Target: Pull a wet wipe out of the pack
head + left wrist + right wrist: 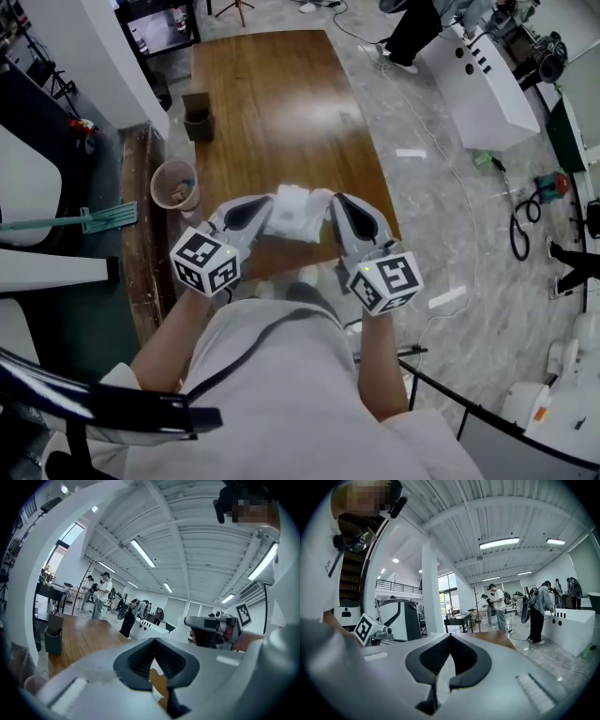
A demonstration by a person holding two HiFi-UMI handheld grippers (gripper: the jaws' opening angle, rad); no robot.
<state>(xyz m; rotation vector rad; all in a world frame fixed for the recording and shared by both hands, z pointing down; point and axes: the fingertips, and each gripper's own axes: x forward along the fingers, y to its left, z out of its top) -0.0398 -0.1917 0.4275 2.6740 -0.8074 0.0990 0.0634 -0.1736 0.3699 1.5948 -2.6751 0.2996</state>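
Note:
A crumpled white wet wipe (pixel 296 215) hangs in the air over the near end of the wooden table (pixel 272 103), stretched between my two grippers. My left gripper (pixel 269 210) is shut on the wipe's left edge. My right gripper (pixel 331 206) is shut on its right edge. In the left gripper view the jaws (pixel 153 640) meet at their tips, with a sliver of white behind them. The right gripper view shows the right gripper (pixel 450 637) shut too, with pale sheet (pixel 439 677) in the gap. No wipe pack is visible.
A small dark box (pixel 198 116) stands on the table's far left. A cup-like bin (pixel 174 185) sits off its left edge, beside a green-headed mop (pixel 94 218). A white console (pixel 483 84), cables (pixel 521 225) and a person's legs (pixel 411 33) are to the right.

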